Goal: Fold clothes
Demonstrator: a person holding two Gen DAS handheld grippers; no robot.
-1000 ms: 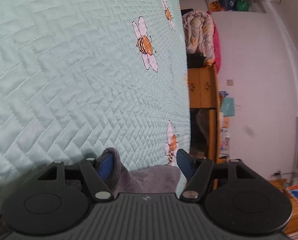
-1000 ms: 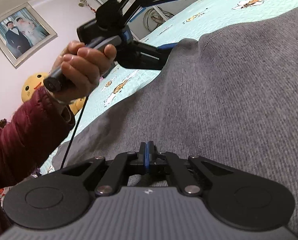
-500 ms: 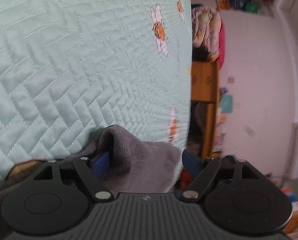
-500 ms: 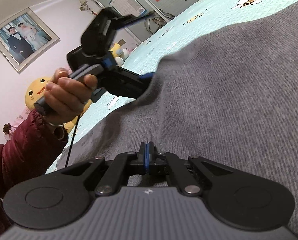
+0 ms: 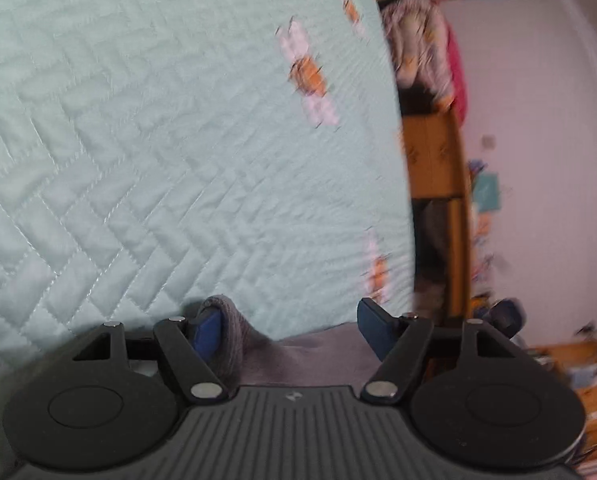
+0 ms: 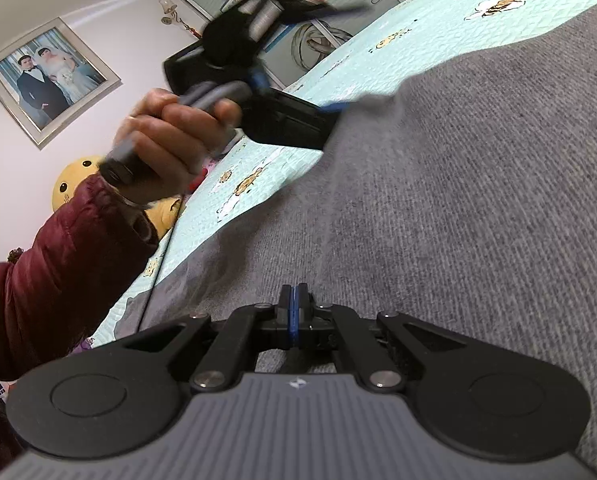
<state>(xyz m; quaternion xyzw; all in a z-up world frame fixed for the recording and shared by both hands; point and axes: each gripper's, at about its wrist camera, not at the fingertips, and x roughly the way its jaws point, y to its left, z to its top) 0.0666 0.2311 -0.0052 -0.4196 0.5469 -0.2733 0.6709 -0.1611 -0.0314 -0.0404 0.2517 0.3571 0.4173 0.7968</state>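
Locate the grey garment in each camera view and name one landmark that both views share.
Left wrist view: the grey garment sits at the bottom centre, bunched between the open left tongs, a fold draped over one finger.
Right wrist view: it fills the right half and the centre, running under the shut right tongs.
Shared landmark: the mint quilted bedspread with bee prints.

Grey garment (image 6: 458,200): knitted cloth, matt, finely ribbed, slightly fuzzy. Bedspread (image 5: 138,140): quilted cloth in pale green, herringbone stitching, faint sheen, printed bees. Left gripper (image 5: 288,326) and right gripper (image 6: 294,312): matt black plastic bodies, ribbed grey housing, bright metal pivot pins, blue pads of a rubbery look. Sleeve (image 6: 46,280): maroon padded cloth, slight gloss. Cabinet (image 5: 432,160): orange-brown wood, smooth. Framed photograph (image 6: 50,80): glossy, silvery frame.
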